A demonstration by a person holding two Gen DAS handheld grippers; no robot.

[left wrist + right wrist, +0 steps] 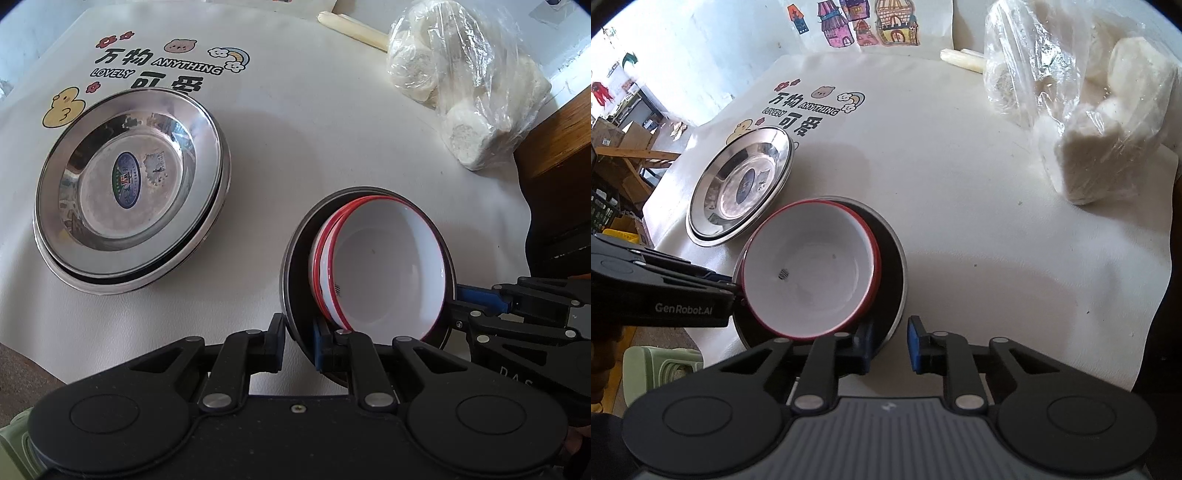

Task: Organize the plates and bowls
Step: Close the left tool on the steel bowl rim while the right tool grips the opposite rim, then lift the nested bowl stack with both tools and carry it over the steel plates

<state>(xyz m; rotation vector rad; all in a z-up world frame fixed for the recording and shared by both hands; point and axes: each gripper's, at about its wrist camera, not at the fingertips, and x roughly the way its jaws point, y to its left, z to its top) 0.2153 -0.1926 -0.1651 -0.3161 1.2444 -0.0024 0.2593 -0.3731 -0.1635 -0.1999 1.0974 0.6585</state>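
Observation:
A dark plate with a steel rim carries stacked white bowls with red rims, which lean to one side in it. My left gripper is shut on the plate's near-left rim. On the opposite rim my right gripper is shut too. A stack of shiny steel plates lies on the white cloth to the left, apart from both grippers.
A plastic bag of white buns stands at the far right. A pale roll lies behind it. Brown wooden furniture borders the table's right edge. A green stool sits below the near-left edge.

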